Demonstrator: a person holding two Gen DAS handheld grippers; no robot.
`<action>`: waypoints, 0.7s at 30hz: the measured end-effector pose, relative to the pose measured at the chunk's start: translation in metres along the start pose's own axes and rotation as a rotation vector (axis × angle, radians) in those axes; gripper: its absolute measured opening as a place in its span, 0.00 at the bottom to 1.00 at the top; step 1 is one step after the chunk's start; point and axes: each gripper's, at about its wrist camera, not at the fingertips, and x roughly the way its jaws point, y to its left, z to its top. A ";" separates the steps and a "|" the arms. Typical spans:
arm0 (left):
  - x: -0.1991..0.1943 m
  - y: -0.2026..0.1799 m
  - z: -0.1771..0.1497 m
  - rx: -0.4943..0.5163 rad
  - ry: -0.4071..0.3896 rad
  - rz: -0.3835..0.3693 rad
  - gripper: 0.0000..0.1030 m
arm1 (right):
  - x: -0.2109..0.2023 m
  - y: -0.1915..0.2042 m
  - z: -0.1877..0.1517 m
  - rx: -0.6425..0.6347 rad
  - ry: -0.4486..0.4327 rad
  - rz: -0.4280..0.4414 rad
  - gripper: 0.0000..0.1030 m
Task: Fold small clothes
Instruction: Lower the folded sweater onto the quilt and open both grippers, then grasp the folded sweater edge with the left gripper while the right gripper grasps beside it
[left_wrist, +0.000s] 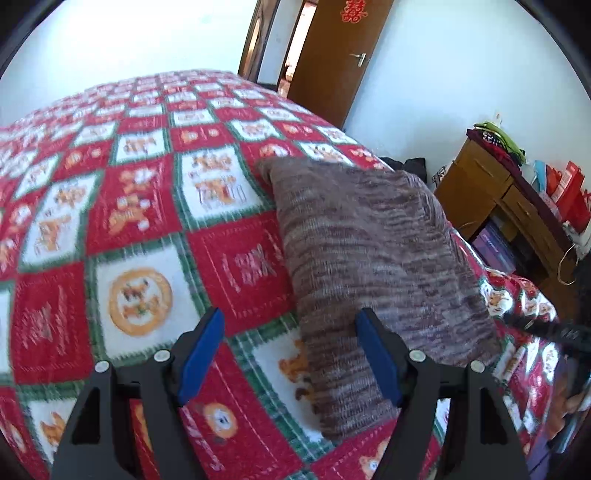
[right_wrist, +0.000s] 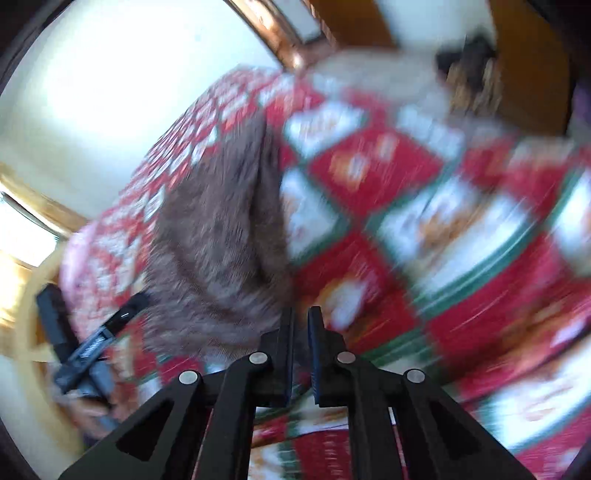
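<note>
A brown striped knit garment lies folded in a long rectangle on the red, white and green patterned bedspread. My left gripper is open and empty, held just above the garment's near left edge. In the blurred right wrist view the garment lies ahead and to the left. My right gripper has its jaws nearly closed with a thin gap; a corner of the garment seems to reach between them, but blur hides it. The left gripper shows at the lower left of that view.
A wooden cabinet with red bags and stacked clothes stands right of the bed. A brown door is open behind the bed. White walls surround it. The bed's right edge runs just beyond the garment.
</note>
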 end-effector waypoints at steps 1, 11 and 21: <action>0.000 -0.004 0.005 0.011 -0.014 0.010 0.74 | -0.005 0.008 0.005 -0.026 -0.031 0.011 0.08; 0.050 -0.037 0.047 0.014 0.015 0.105 0.74 | 0.058 0.061 0.051 -0.104 -0.079 0.020 0.67; 0.077 -0.037 0.037 0.003 0.029 0.129 0.85 | 0.098 0.050 0.048 -0.035 -0.023 0.024 0.68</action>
